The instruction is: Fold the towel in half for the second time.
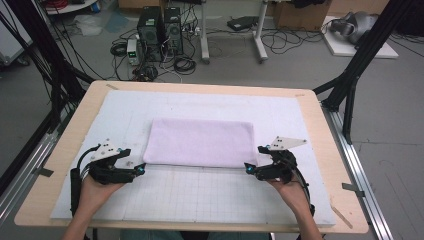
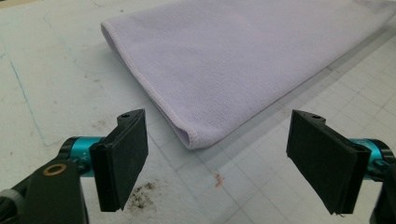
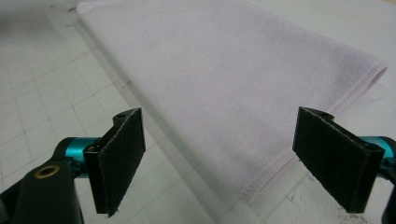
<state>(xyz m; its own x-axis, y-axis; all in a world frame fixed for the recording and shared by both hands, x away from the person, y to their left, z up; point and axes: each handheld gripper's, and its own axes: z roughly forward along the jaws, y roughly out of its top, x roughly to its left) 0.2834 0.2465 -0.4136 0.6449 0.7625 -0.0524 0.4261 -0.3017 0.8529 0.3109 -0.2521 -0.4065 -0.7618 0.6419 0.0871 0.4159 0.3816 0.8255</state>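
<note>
folded lilac towel (image 1: pixel 201 142) lies flat mid-mat. left gripper (image 1: pixel 141 169) and right gripper (image 1: pixel 248 170) sit at its near corners, jaws spread, empty. judged: fold released; next, regrip for another fold.

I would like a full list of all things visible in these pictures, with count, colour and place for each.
towel: 1, pale lilac, folded flat, centre of mat
mat: 1, white with grid lines, covers table top
table: 1, light wood, foreground
computer towers: 2, black, floor beyond table
cables: many, black, floor near towers
frame legs: black, both sides of table
left gripper: 1, black with teal, open, near towel's near left corner
right gripper: 1, black with teal, open, near towel's near right corner
hands: 2, bottom edge, each holding a gripper
</note>
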